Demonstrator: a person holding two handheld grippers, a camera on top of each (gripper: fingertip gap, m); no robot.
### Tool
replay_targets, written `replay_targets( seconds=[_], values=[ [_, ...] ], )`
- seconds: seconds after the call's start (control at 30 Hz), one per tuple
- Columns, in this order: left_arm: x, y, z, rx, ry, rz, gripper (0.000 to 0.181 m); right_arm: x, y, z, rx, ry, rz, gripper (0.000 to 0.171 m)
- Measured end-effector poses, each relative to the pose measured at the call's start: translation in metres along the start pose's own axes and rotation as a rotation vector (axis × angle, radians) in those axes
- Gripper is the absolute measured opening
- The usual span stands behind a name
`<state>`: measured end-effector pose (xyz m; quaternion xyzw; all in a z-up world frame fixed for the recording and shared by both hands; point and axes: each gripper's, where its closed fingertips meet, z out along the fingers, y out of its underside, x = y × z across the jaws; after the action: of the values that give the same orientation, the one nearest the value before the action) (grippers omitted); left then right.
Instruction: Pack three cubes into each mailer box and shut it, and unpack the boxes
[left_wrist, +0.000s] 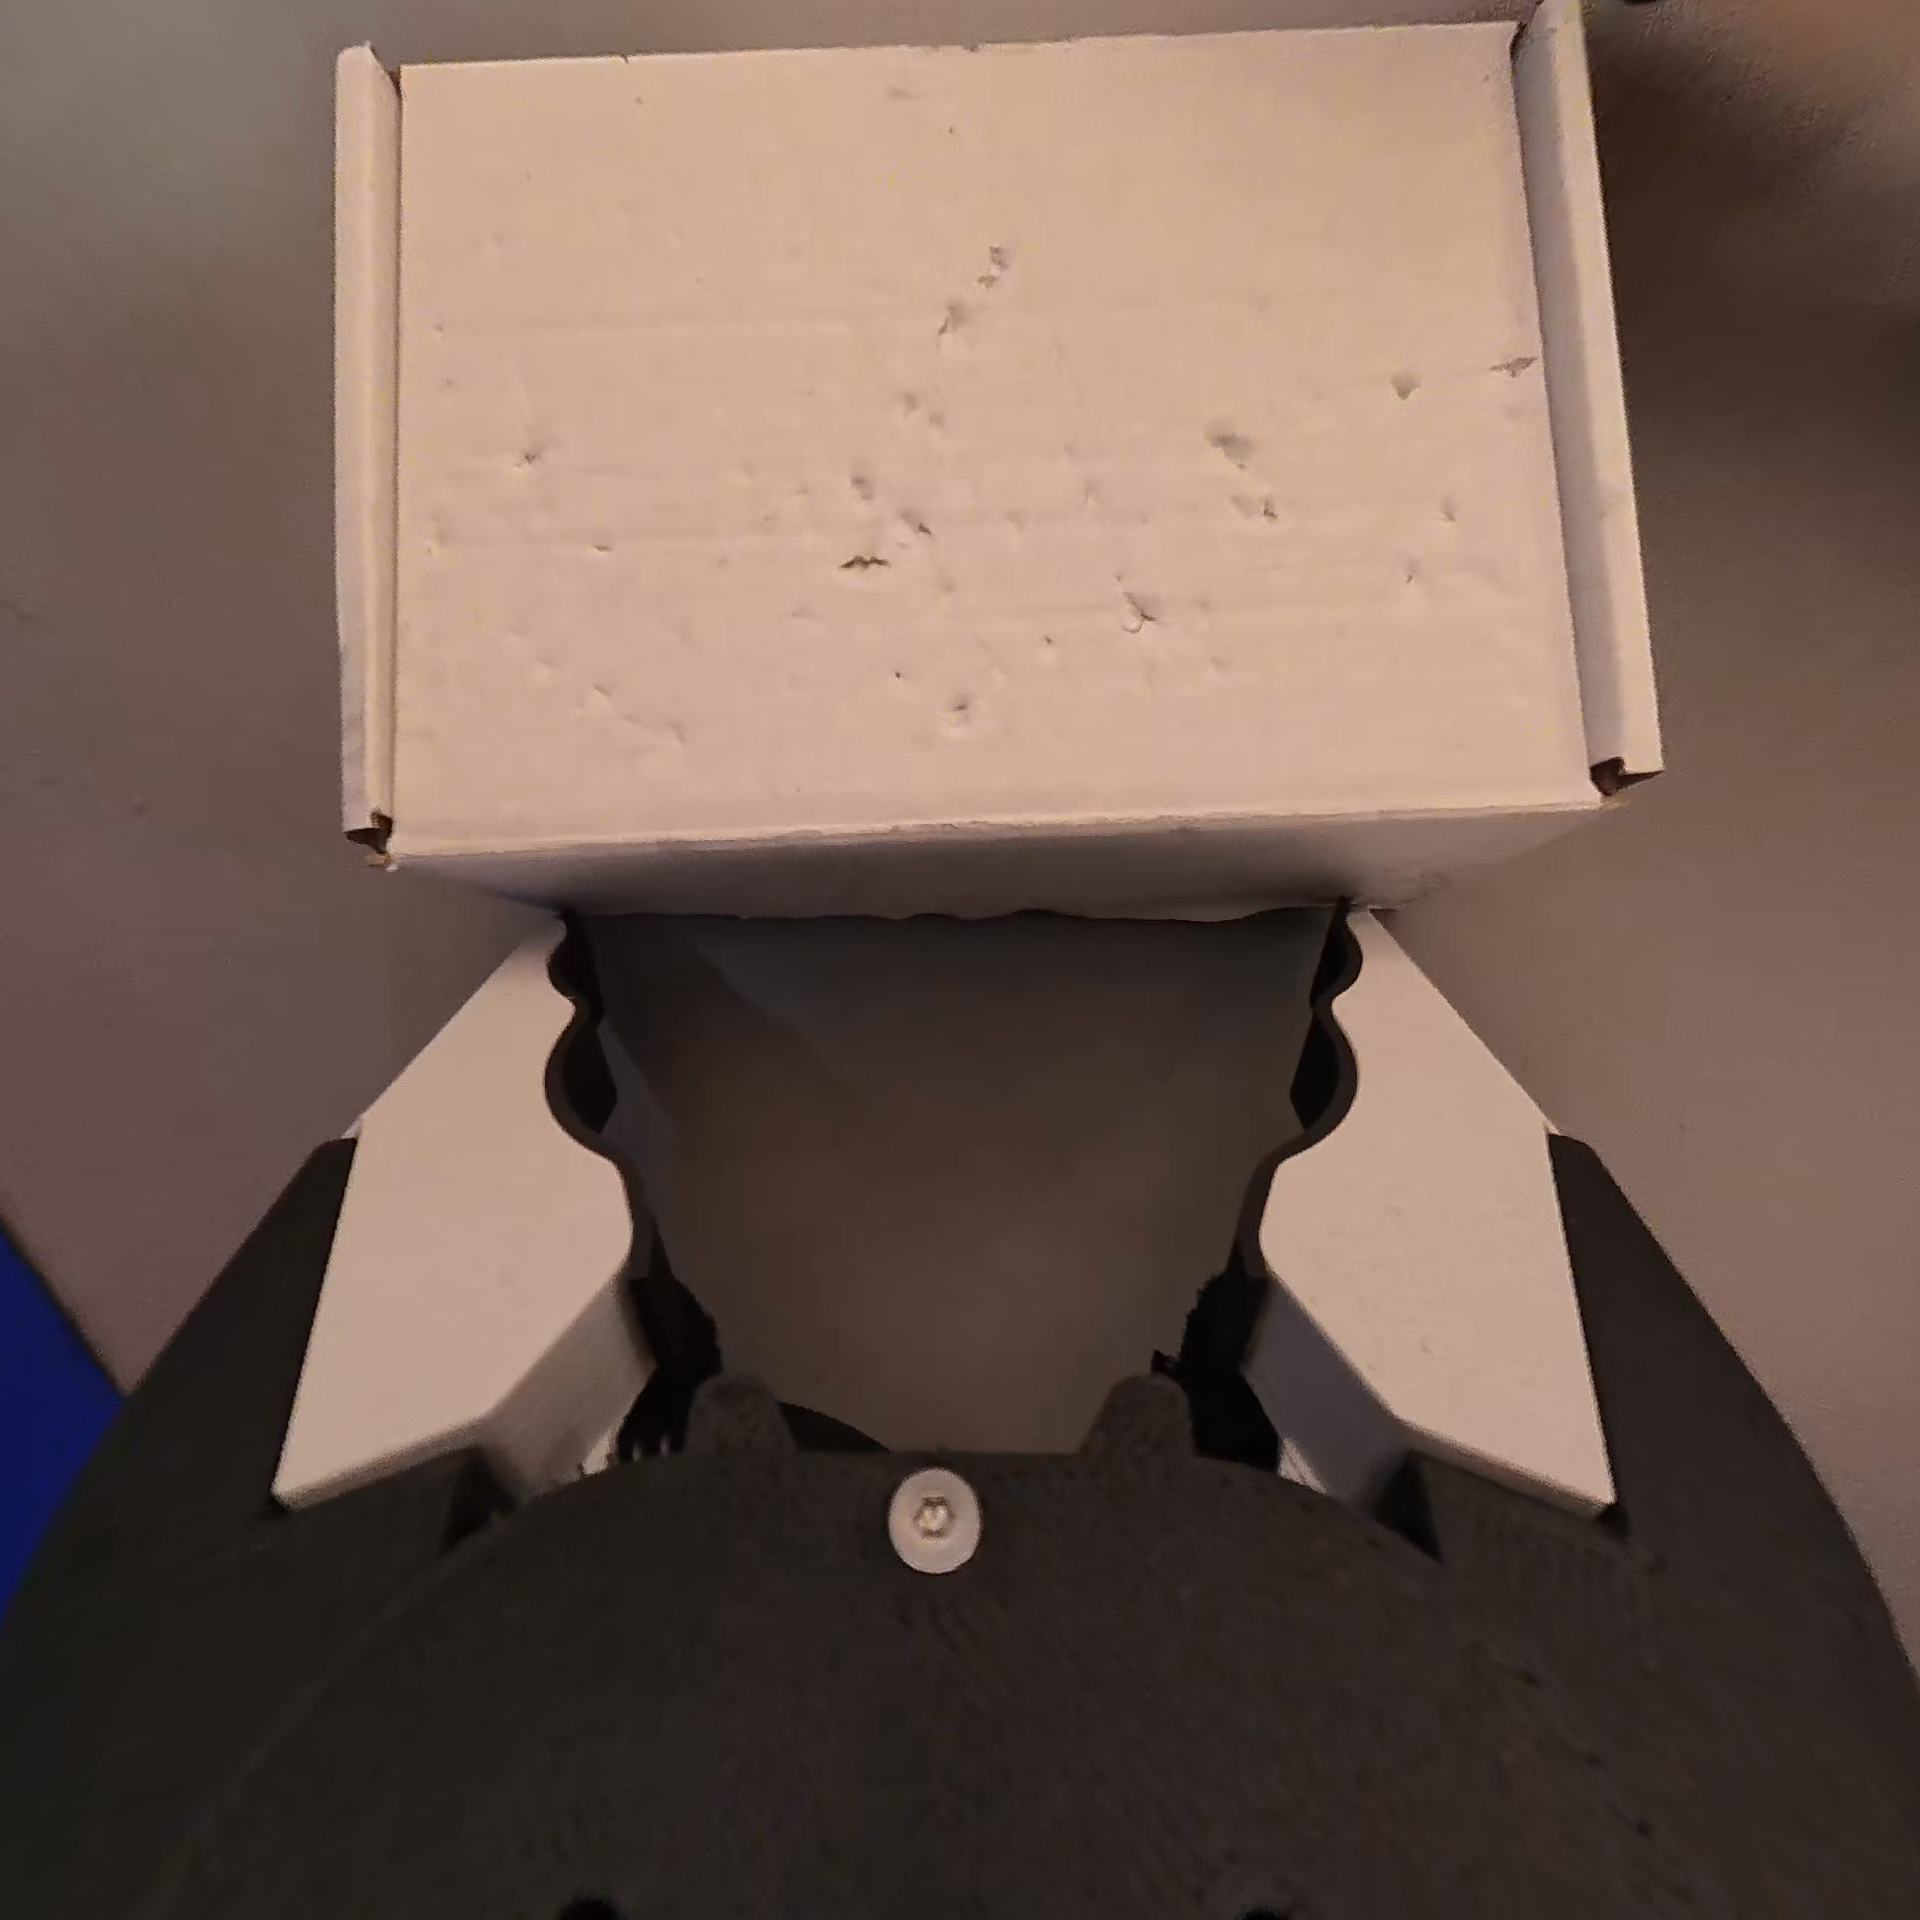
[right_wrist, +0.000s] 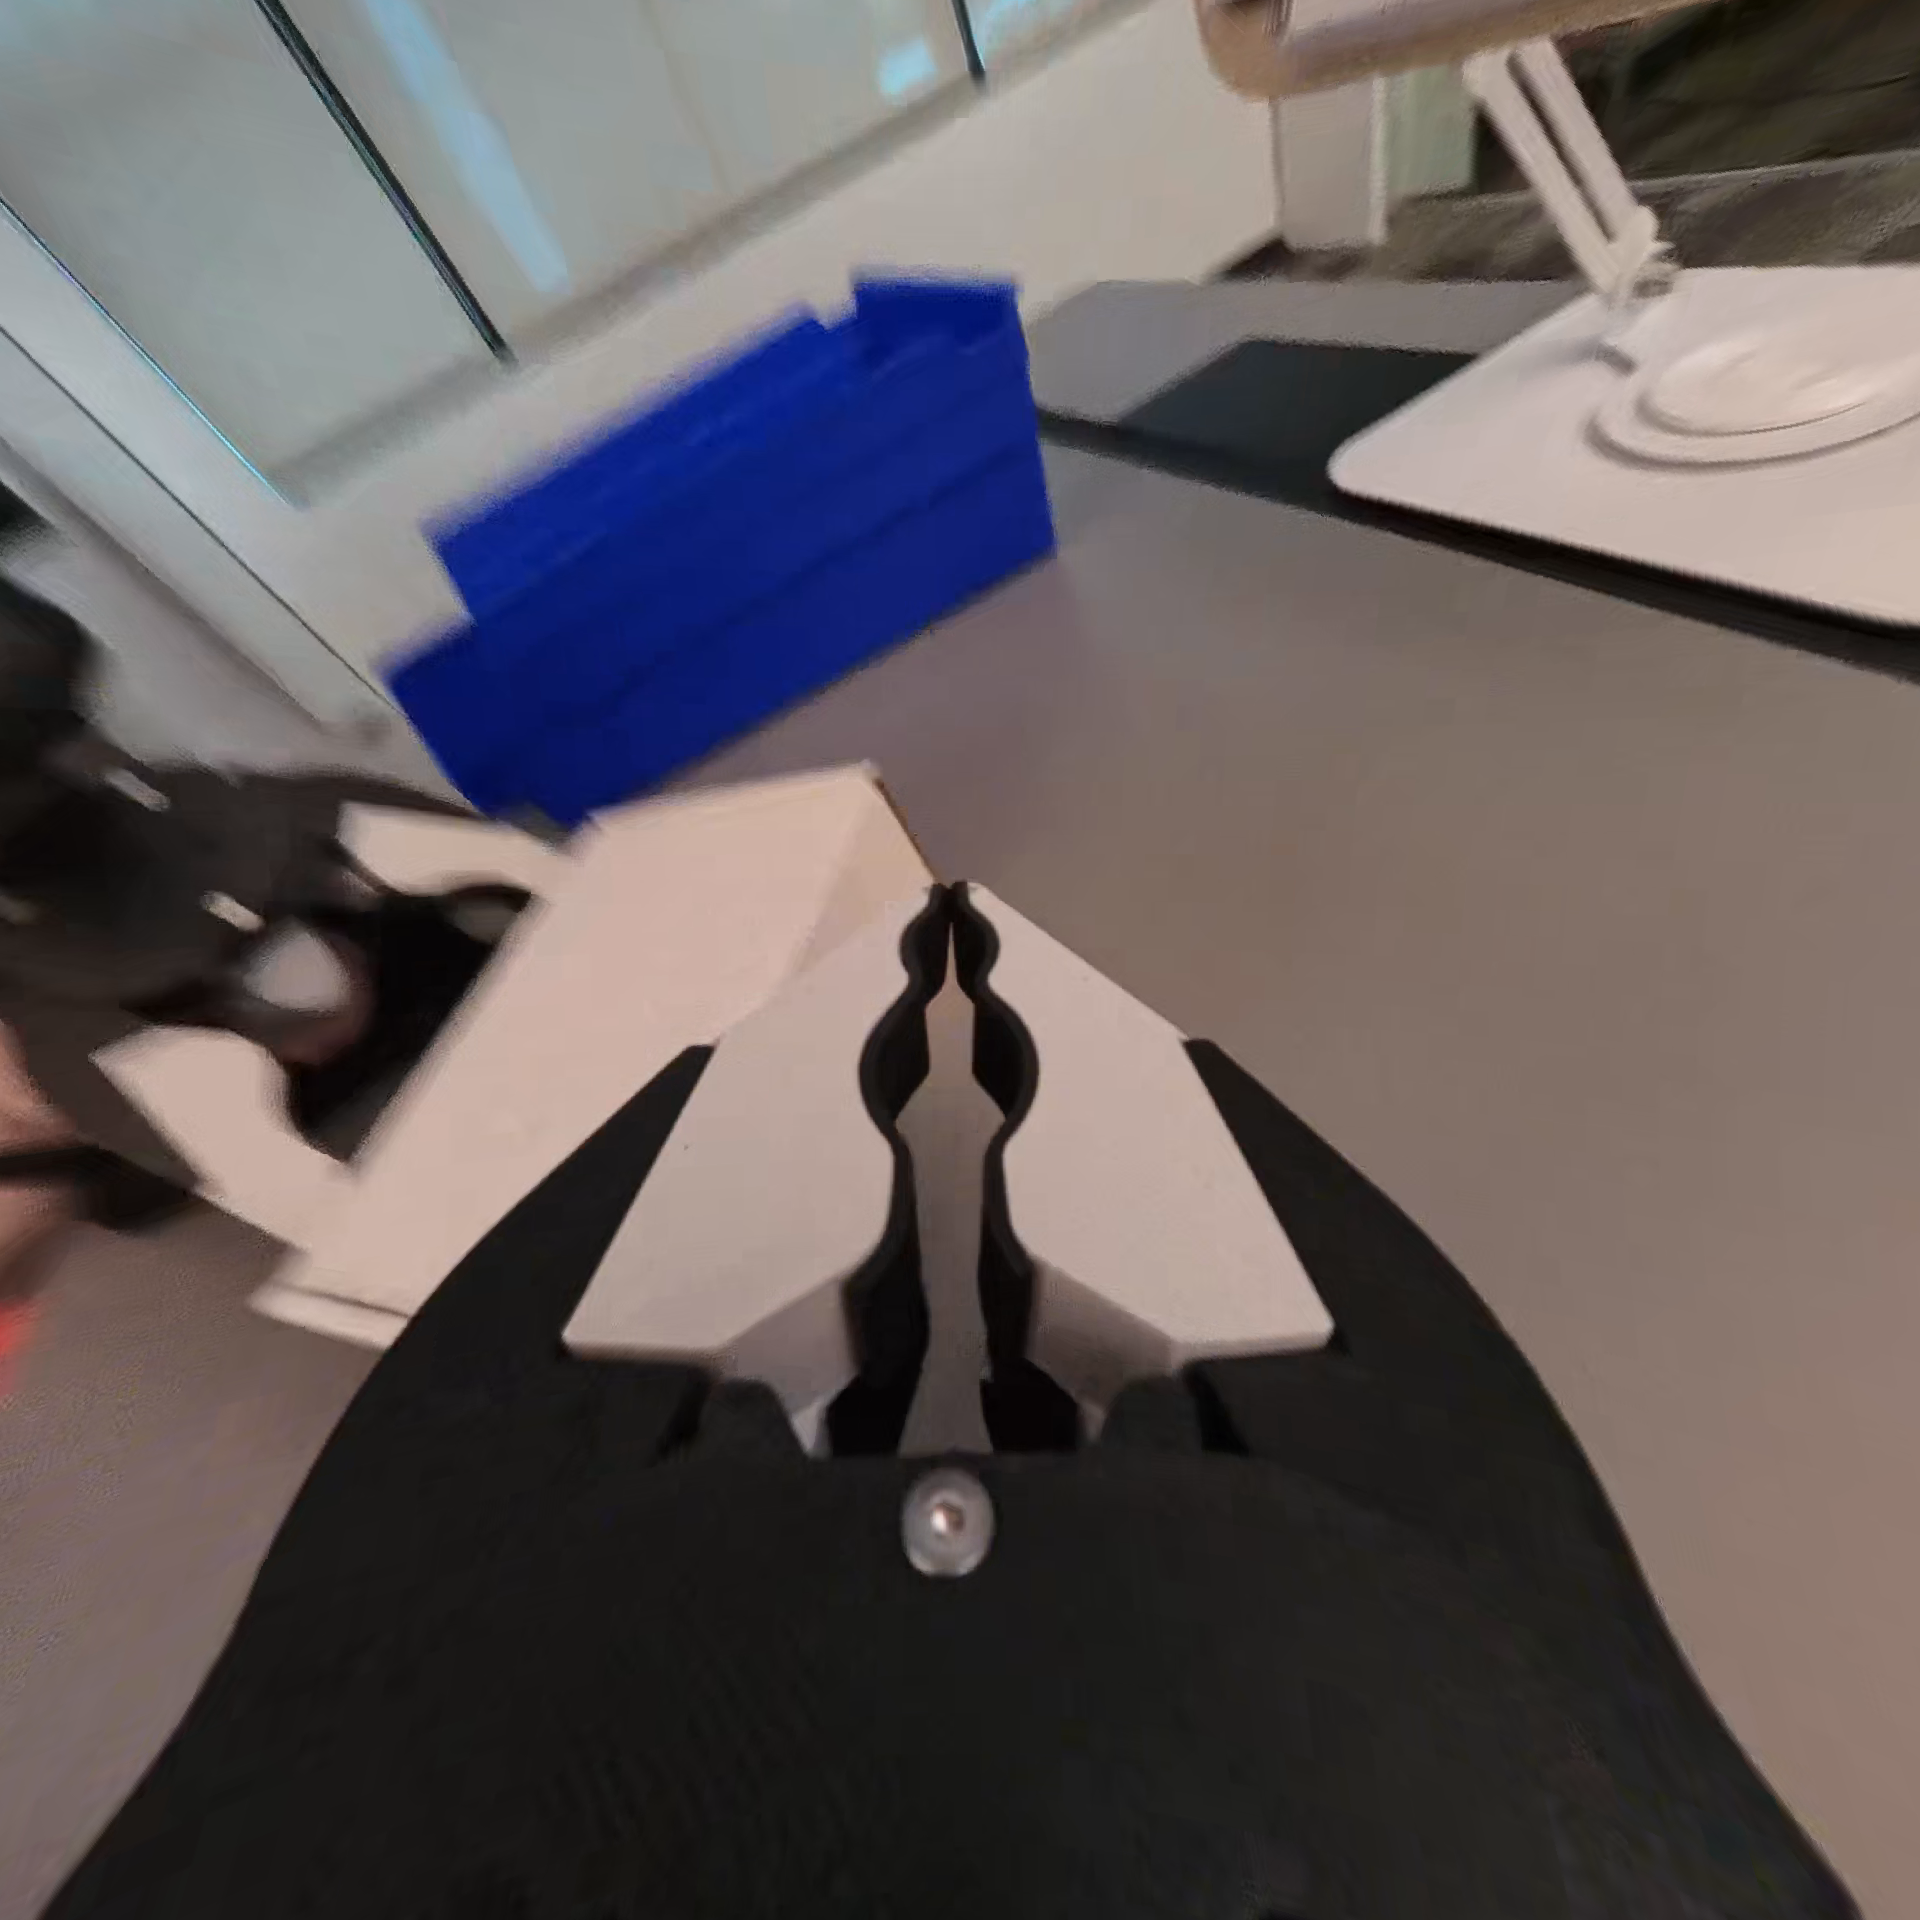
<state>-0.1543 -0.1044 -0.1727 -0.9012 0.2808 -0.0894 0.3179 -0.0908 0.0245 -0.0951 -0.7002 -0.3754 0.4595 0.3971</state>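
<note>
The left claw (left_wrist: 954, 925) gaped wide at the shut mailer box's (left_wrist: 966, 468) near edge; the right claw (right_wrist: 953, 906), pinched closed and empty, hung over bare tabletop (right_wrist: 1455, 935).

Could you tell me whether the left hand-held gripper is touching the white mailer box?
Touching. In the left wrist view, the open left hand-held gripper has both fingertips pressed against the near wall of the white mailer box, no gap showing.

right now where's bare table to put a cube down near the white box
Free: the grey table right of the white mailer box, between the right gripper and the white stand base. Crowded: left of the box, where the left gripper presses its front, with the blue bin just behind.
</note>
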Motion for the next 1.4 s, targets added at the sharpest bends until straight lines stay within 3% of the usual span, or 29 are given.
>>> replay_targets(
  seconds=[0.1, 0.23, 0.53, 1.4],
  values=[
    [0.000, 0.000, 0.000, -0.001, -0.003, 0.003, 0.134, -0.004, 0.029, 0.011, -0.194, 0.039, -0.223, 0.000],
    [0.000, 0.000, 0.001, -0.003, -0.002, 0.004, 0.134, -0.012, 0.051, 0.026, -0.309, -0.015, -0.273, 0.000],
    [-0.002, 0.000, 0.002, -0.013, -0.013, 0.008, 0.134, -0.028, 0.041, 0.029, -0.209, -0.049, -0.260, 0.000],
    [0.001, -0.001, 0.003, -0.037, -0.001, 0.015, 0.135, -0.023, 0.061, 0.026, -0.317, 0.026, -0.181, 0.000]
  ],
)
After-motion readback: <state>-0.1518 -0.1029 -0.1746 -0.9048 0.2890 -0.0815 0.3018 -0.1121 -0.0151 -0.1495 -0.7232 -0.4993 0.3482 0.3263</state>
